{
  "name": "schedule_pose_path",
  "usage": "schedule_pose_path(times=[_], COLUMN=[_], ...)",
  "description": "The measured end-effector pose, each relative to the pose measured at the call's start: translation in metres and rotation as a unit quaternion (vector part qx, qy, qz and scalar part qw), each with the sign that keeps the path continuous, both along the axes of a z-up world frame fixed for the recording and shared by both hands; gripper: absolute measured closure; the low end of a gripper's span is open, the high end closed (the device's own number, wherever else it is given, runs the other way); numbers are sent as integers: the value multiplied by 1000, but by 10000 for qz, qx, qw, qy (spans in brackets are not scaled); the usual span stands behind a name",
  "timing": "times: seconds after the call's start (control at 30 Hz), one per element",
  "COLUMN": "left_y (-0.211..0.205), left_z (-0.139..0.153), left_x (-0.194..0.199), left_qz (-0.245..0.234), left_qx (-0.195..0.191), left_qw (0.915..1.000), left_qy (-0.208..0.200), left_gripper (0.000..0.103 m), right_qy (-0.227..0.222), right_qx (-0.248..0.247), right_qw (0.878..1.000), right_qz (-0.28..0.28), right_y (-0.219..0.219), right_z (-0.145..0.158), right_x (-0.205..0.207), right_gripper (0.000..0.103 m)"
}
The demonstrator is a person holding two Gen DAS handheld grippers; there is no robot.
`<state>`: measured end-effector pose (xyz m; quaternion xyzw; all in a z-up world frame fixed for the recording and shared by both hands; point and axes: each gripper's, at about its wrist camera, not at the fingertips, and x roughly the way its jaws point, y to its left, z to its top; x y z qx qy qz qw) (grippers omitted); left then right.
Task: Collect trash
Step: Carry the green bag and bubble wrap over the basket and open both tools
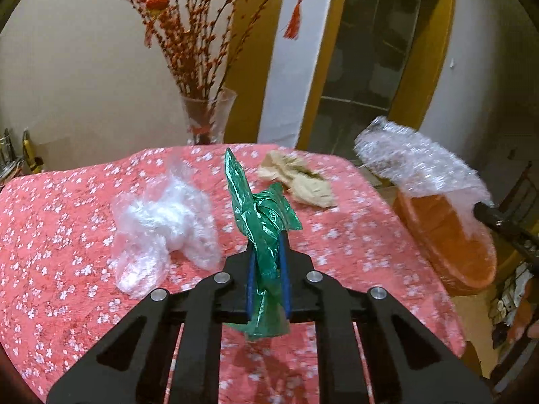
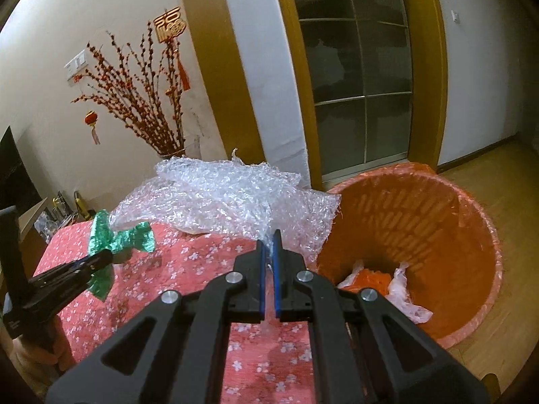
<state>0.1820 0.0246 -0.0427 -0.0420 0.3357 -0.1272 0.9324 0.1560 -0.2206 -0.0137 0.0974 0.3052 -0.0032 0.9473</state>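
My left gripper (image 1: pixel 267 239) is shut on a crumpled green plastic bag (image 1: pixel 259 208), which sticks up from between the blue pads above the red flowered tablecloth (image 1: pixel 67 229). In the right wrist view the same green bag (image 2: pixel 118 239) hangs from the left gripper (image 2: pixel 104 257) at the left. My right gripper (image 2: pixel 268 240) is shut on a sheet of bubble wrap (image 2: pixel 229 198), held over the table's right edge beside the orange bin (image 2: pixel 471 222). The bubble wrap (image 1: pixel 414 158) also shows above the bin (image 1: pixel 448 235). A clear plastic wad (image 1: pixel 158 225) and crumpled beige paper (image 1: pixel 299 178) lie on the table.
A glass vase of red branches (image 1: pixel 205 118) stands at the table's far edge. The bin holds white and orange scraps (image 2: pixel 380 279) and stands on a wooden floor (image 2: pixel 505 336) by a glass door (image 2: pixel 357 84). Clutter (image 1: pixel 13 161) sits at the far left.
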Motion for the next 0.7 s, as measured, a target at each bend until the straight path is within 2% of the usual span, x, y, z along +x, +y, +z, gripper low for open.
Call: schedule_pose_path(times=[0.3, 0.7], left_y=[-48, -125], left_z=[28, 39], left_x=[-9, -12], left_qz=[-575, -1479], left_qx=[-230, -404], left_qw=[9977, 9878], left_qy=[-257, -276], left_gripper=[91, 91], right_qy=[-156, -164], right_qx=[13, 129], right_qw=[9987, 9901], right_qz=[-493, -1389], right_y=[-36, -97], right_z=[11, 12], right_x=[-14, -35], right_gripper=[98, 98])
